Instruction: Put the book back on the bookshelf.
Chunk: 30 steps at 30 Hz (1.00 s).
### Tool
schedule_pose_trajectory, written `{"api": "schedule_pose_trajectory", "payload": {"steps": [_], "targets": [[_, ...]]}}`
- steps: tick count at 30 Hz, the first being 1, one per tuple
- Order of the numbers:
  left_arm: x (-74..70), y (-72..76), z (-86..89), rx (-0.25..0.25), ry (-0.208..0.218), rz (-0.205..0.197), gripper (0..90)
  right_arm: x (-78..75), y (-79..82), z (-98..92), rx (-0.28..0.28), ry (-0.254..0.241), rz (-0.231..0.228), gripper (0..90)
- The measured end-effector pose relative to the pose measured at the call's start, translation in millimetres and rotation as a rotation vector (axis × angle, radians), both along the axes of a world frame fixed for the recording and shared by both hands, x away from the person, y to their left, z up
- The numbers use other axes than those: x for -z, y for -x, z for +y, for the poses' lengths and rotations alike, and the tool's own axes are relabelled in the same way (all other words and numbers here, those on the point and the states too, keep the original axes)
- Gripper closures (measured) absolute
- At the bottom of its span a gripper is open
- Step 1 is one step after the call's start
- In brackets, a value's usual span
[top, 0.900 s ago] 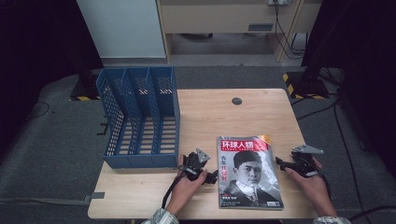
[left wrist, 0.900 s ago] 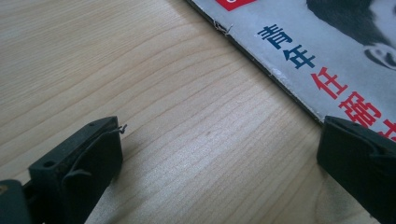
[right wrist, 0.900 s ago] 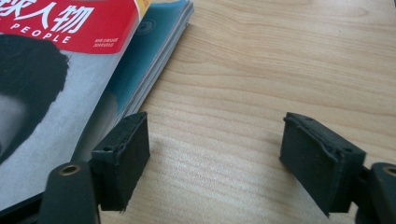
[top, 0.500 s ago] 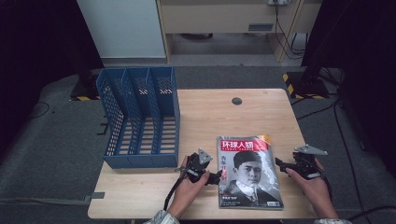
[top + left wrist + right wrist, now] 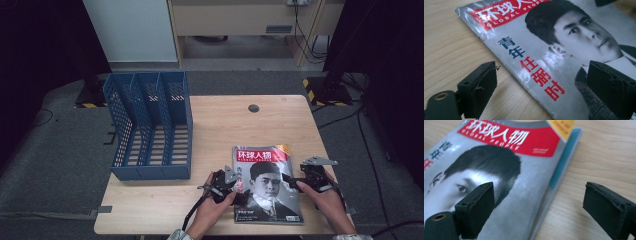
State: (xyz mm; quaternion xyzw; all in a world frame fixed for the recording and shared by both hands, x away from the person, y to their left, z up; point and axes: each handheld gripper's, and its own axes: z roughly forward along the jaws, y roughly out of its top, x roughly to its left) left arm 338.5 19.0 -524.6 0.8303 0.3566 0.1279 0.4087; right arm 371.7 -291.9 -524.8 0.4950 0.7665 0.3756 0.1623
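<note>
Jaws of left gripper [image 5: 239, 189] were spread wide, empty, straddling the magazine [image 5: 267, 182] spine edge. Right gripper [image 5: 289, 178] was likewise wide open, nothing held, astride the opposite edge. Both had been moved inward since the earlier frames. Magazine lay flat on the table [image 5: 225, 125] at 5 o'clock; file rack [image 5: 150, 127] at 10 o'clock. Pickup judged imminent.

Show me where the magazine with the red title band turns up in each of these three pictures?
High view: the magazine lies flat near the table's front edge, between the two grippers.
Left gripper view: it runs from top left to lower right.
Right gripper view: it covers the left and centre.
Shared landmark: the red title band.
</note>
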Motion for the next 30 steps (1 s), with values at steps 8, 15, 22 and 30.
{"api": "schedule_pose_trajectory", "payload": {"steps": [8, 15, 22, 30], "targets": [[3.7, 3.5, -7.5, 0.046, -0.009, -0.012, 14.6, 4.6, -1.0, 9.0, -0.030, 0.024, 0.025, 16.2], [7.5, 4.2, -11.8, 0.059, -0.036, -0.005, 14.3, 7.3, -2.6, 11.7, -0.042, 0.030, 0.026, 18.8], [9.8, 6.2, -15.8, 0.069, -0.082, -0.025, 12.7, 4.2, -1.3, 11.9, -0.042, 0.017, 0.006, 31.2], [10.0, 6.3, -16.4, 0.068, -0.086, -0.024, 12.4, -6.4, 4.5, 9.3, -0.047, -0.046, -0.050, 40.8]]}}
